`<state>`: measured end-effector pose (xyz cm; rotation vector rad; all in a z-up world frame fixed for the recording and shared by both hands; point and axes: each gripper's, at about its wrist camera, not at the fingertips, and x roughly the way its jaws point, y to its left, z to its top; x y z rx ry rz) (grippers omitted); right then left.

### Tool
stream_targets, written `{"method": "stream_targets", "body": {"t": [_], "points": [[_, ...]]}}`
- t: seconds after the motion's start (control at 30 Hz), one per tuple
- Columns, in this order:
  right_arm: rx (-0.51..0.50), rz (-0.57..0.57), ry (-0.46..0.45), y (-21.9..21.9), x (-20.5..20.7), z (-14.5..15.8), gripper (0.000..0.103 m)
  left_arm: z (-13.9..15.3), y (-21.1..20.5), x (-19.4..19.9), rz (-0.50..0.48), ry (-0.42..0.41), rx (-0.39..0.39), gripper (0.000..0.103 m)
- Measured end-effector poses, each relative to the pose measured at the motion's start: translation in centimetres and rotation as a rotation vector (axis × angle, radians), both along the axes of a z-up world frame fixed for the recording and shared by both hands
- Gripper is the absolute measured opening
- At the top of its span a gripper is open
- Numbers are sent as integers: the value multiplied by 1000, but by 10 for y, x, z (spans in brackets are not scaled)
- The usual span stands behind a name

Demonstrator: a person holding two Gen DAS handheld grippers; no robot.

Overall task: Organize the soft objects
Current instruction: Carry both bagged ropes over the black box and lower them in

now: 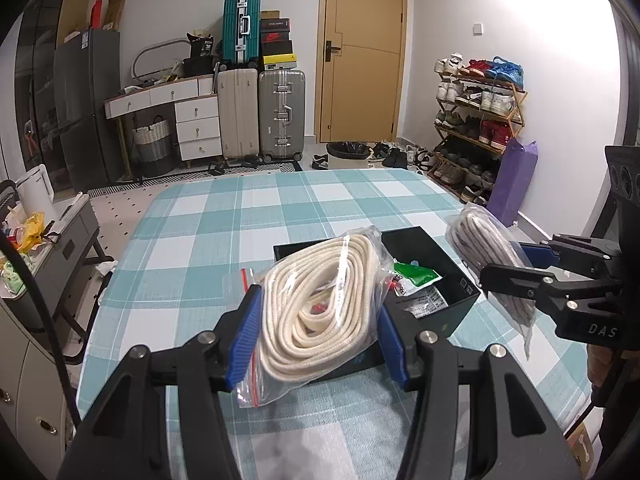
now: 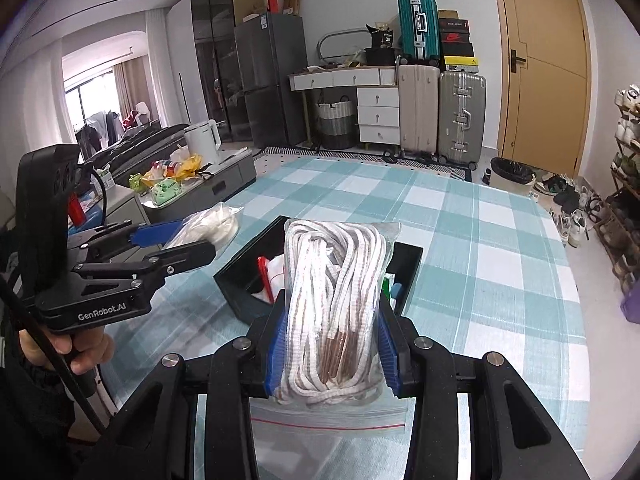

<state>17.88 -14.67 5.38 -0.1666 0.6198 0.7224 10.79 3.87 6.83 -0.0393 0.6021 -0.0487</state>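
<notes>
The left gripper [image 1: 318, 334], nearest the lens with its black arms and blue ribbed pads, is clamping a clear zip bag of coiled cream-white rope [image 1: 320, 304] from both sides. That bag is hanging in front of and partly over the open black rectangular box [image 1: 452, 276], which is sitting on the teal-and-white checked tablecloth [image 1: 224, 240]. Inside the box, a green-and-white packet [image 1: 416, 278] and a printed white label are showing at the near right corner.

The right gripper [image 2: 332, 346] is squeezing a second clear zip bag, this one holding white cord flecked with brown and tipped in copper [image 2: 336, 300]. Its red-lined seal is drooping below the pads, toward the camera. In the right wrist view this bag is standing upright directly before the black box, hiding much of its interior; a red-edged item and some white material are peeking out on the box's left side.

Seen from the left wrist, the right gripper and its bag are hovering just right of the box, above the cloth.
</notes>
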Motion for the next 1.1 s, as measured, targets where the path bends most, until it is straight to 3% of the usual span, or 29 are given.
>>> {"method": "stream_targets", "body": {"t": [0.67, 1.1], "points": [[8, -23, 24, 28, 54, -14, 39, -9, -7, 51, -27, 30, -1, 53], [-57, -35, 21, 45, 79, -32, 39, -30, -13, 75, -35, 72, 11, 53]]}}
